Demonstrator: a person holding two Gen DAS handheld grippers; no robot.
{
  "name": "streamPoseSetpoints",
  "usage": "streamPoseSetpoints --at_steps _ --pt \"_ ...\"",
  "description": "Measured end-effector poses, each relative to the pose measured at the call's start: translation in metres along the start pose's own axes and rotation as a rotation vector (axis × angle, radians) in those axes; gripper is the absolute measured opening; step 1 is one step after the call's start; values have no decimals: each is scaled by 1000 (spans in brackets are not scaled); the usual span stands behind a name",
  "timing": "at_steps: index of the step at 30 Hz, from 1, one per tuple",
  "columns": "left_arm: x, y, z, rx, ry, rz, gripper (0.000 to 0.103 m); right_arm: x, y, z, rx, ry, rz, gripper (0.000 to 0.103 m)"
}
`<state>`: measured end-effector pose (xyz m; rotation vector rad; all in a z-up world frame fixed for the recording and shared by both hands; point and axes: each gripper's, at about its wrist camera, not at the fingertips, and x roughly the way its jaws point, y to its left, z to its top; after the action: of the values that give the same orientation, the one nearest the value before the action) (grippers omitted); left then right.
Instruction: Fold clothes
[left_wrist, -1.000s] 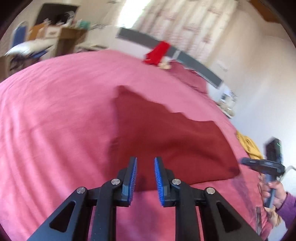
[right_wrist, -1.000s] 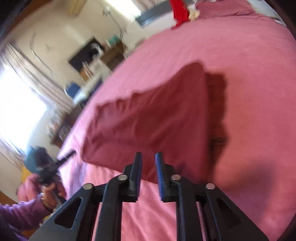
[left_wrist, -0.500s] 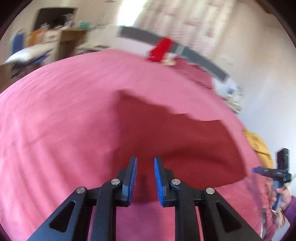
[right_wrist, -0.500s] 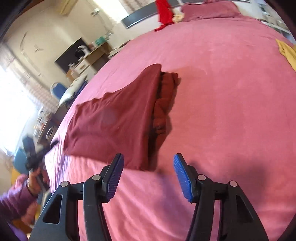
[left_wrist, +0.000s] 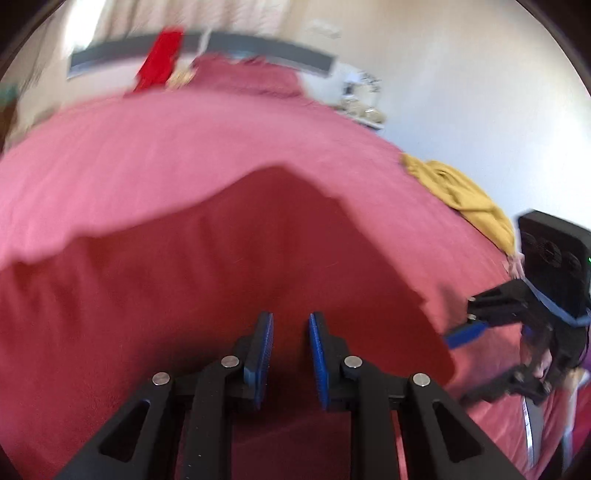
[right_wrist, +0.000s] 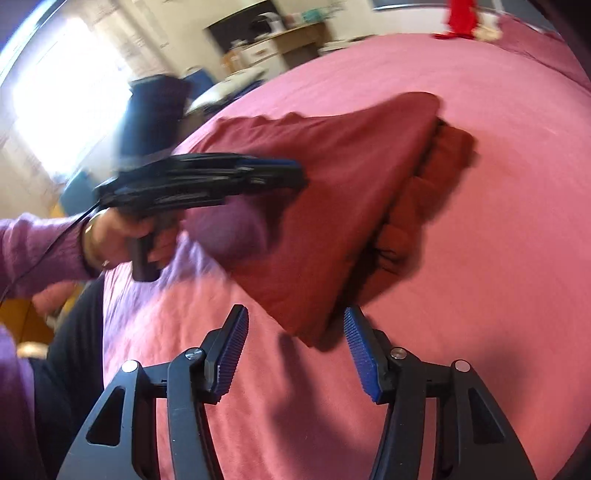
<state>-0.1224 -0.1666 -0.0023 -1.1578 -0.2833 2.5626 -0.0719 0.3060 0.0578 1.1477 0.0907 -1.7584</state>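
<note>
The dark red cloth (right_wrist: 332, 206) is spread on the pink bed (right_wrist: 498, 295), just ahead of the right gripper (right_wrist: 293, 347), which is held wide and empty. The left gripper (left_wrist: 290, 350) is held narrow above the cloth; whether anything is pinched cannot be told.

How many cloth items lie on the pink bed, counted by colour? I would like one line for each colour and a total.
Dark red garment: 1
Mustard yellow garment: 1
Bright red cloth at the far end: 1
Total: 3
</note>
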Motion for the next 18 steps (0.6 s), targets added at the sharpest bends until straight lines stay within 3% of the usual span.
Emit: streamPoseSetpoints --at_steps 4,7,11,15,18 --pt "7 -3 -10 26 -23 17 19 0 -10 4 -71 70 23 38" --pt "5 -3 -10 44 -30 36 19 -5 -17 6 -102 124 24 12" --pt "3 3 -11 29 -38 9 19 -27 -24 8 -183 196 16 9" --pt "-1 5 -15 33 -49 9 19 -37 -21 15 -280 282 -76 6" --pt "-1 6 -14 28 -51 0 19 -34 -30 13 -217 299 -117 3"
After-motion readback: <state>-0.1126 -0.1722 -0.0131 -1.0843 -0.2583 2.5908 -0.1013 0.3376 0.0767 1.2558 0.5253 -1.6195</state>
